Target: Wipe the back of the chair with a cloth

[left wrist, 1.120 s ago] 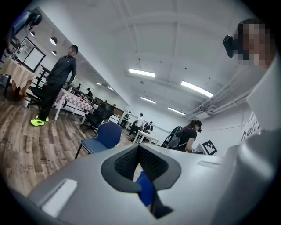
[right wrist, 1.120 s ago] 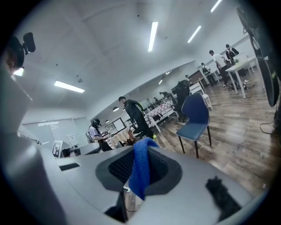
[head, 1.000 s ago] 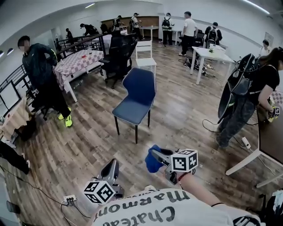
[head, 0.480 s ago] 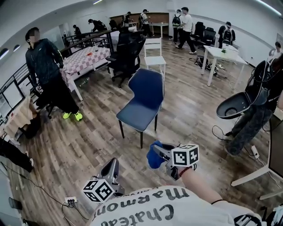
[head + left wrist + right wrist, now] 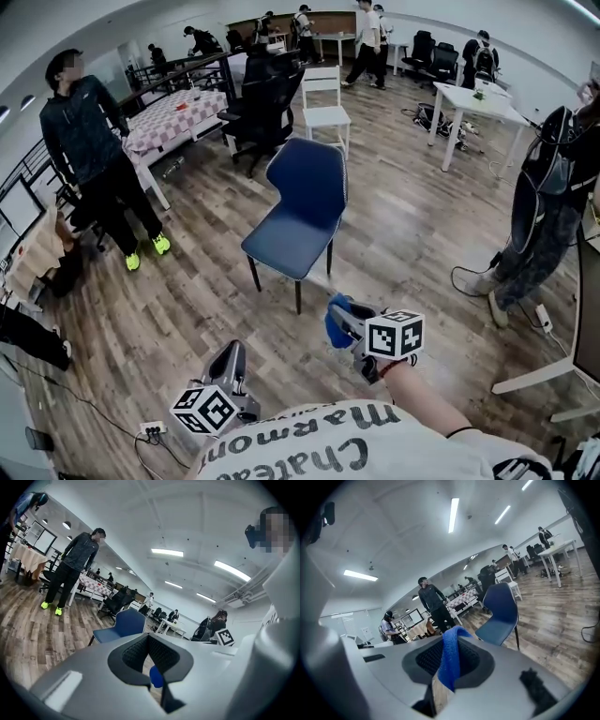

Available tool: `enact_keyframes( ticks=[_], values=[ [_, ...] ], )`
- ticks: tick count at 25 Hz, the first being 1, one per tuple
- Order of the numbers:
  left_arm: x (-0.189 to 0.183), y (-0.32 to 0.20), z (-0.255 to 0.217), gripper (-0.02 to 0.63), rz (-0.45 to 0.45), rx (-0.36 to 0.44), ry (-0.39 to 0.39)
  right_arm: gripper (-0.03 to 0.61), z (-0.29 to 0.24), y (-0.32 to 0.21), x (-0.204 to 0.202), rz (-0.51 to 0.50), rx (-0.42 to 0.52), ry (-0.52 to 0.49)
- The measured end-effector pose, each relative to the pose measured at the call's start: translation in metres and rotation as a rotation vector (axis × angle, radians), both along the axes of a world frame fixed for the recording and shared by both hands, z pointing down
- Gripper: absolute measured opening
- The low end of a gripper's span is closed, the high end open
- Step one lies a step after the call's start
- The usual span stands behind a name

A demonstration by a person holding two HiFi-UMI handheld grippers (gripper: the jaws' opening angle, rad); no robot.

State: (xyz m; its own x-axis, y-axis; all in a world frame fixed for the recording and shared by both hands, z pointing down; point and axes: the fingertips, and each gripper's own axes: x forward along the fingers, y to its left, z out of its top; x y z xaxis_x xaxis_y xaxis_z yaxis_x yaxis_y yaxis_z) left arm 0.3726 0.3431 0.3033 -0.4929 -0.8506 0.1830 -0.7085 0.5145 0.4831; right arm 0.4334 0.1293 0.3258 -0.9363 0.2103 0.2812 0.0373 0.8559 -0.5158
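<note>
A blue chair [image 5: 302, 200] stands on the wood floor ahead of me, its back toward the far side; it also shows as the blue chair [image 5: 501, 613] and the blue chair [image 5: 123, 625] in the two gripper views. My right gripper [image 5: 339, 319] is shut on a blue cloth [image 5: 336, 322], held in the air just short of the chair's front legs. In the right gripper view the blue cloth [image 5: 451, 660] hangs pinched between the pads. My left gripper [image 5: 231, 360] is low at my left, its jaws closed with nothing between them.
A person in dark clothes [image 5: 98, 159] stands left of the chair by a checked table [image 5: 173, 111]. A black office chair [image 5: 264, 103] and a white chair [image 5: 324, 105] stand behind. A person [image 5: 548, 202] and a white table [image 5: 478, 103] are at the right.
My view has swung slightly and the chair sits nearer. My right gripper with the cloth has moved a little forward and right. The left gripper has hardly moved.
</note>
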Motion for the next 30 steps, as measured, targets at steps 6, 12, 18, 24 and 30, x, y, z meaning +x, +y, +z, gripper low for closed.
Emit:
enact_keyframes(
  ticks=[6, 12, 18, 24, 30],
  values=[
    [-0.017, -0.031, 0.004, 0.005, 0.027, 0.024, 0.015, 0.06, 0.002, -0.014, 0.0, -0.014, -0.026, -0.006],
    [-0.018, -0.047, 0.004, 0.005, 0.062, 0.024, 0.021, 0.06, 0.012, -0.025, 0.012, 0.031, -0.035, 0.02],
    [-0.022, -0.044, 0.008, 0.005, 0.055, 0.028, 0.03, 0.06, 0.012, -0.027, 0.008, 0.042, -0.032, 0.02],
    [-0.027, -0.041, -0.001, 0.005, 0.036, 0.041, 0.027, 0.06, 0.002, -0.02, -0.004, 0.007, -0.021, 0.02],
    [-0.037, -0.034, 0.006, 0.005, 0.011, 0.036, 0.021, 0.06, 0.009, -0.012, -0.02, -0.024, -0.026, 0.01]
  ],
)
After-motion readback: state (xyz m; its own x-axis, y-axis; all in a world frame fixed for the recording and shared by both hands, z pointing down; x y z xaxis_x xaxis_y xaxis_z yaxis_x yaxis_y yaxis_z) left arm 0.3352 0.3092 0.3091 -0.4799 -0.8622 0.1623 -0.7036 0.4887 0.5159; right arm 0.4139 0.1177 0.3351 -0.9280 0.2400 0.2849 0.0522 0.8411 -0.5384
